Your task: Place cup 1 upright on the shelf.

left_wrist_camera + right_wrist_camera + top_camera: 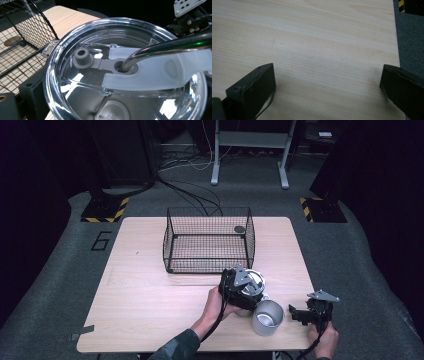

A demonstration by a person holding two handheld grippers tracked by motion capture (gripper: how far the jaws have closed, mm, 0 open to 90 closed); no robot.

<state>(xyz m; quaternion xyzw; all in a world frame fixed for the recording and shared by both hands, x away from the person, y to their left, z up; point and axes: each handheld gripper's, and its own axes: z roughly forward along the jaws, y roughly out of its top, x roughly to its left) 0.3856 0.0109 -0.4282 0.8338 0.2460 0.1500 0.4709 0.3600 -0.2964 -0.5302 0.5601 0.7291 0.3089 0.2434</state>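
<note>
My left gripper (251,285) holds a clear round lid (82,35) by its rim, just in front of the wire basket. The lid carries a grey sliding stopper (82,58), and a bent metal straw (170,46) passes through its hole. One black finger (27,93) presses against the lid's left edge. An open steel tumbler (267,317) stands upright near the table's front edge, right beside the lid. To the tumbler's right, my right gripper (300,314) rests low over bare wood, open, its jaws (328,80) wide apart with nothing between them.
A black wire basket (209,240) stands at the back middle of the wooden table (140,290), with a small dark round thing (239,229) in its far right corner. The table's right edge (397,50) runs close to my right gripper.
</note>
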